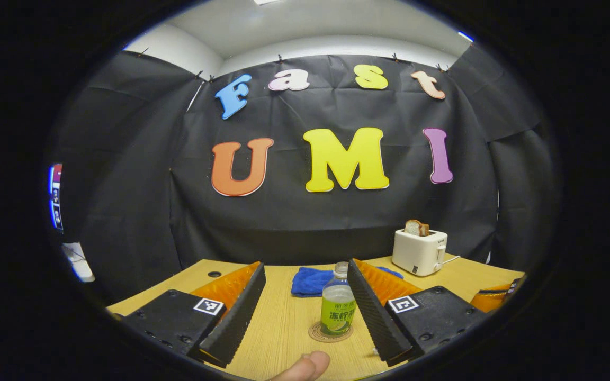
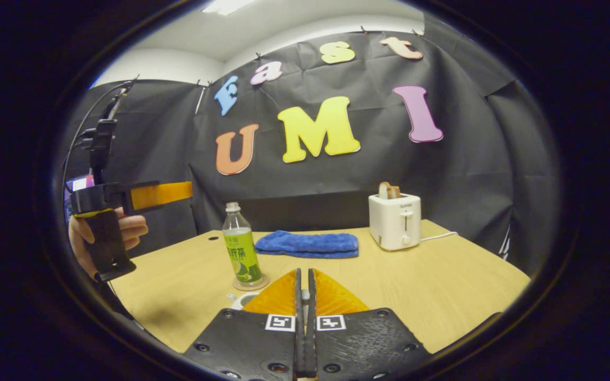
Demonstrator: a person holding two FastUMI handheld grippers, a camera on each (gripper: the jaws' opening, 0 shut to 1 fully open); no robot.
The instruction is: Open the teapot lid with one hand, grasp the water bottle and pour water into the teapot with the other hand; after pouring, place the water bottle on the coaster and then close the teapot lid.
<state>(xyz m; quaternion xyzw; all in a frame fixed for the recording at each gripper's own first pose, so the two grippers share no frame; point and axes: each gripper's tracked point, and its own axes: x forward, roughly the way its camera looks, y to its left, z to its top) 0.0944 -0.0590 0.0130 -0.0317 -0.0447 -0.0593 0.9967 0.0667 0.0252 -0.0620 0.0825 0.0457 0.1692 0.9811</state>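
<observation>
The water bottle (image 1: 338, 302) (image 2: 241, 250), clear with a green label, stands upright on the round coaster (image 1: 315, 333) (image 2: 260, 284). My left gripper (image 1: 305, 265) is open and hovers above the table, with the bottle seen just inside its right finger, farther off. A hand holds that left gripper (image 2: 188, 191) raised at the table's left side. My right gripper (image 2: 305, 271) is shut with a small pale knob pinched between the fingers, which looks like the teapot lid. A white bit of the teapot (image 2: 241, 300) peeks out just left of them, the remainder hidden.
A folded blue cloth (image 1: 310, 281) (image 2: 307, 244) lies behind the bottle. A white toaster (image 1: 420, 251) (image 2: 395, 219) with a slice of bread stands at the back right, its cord trailing right. A thumb (image 1: 305, 366) shows at the bottom edge. The wooden table (image 2: 442, 275) reaches the black walls.
</observation>
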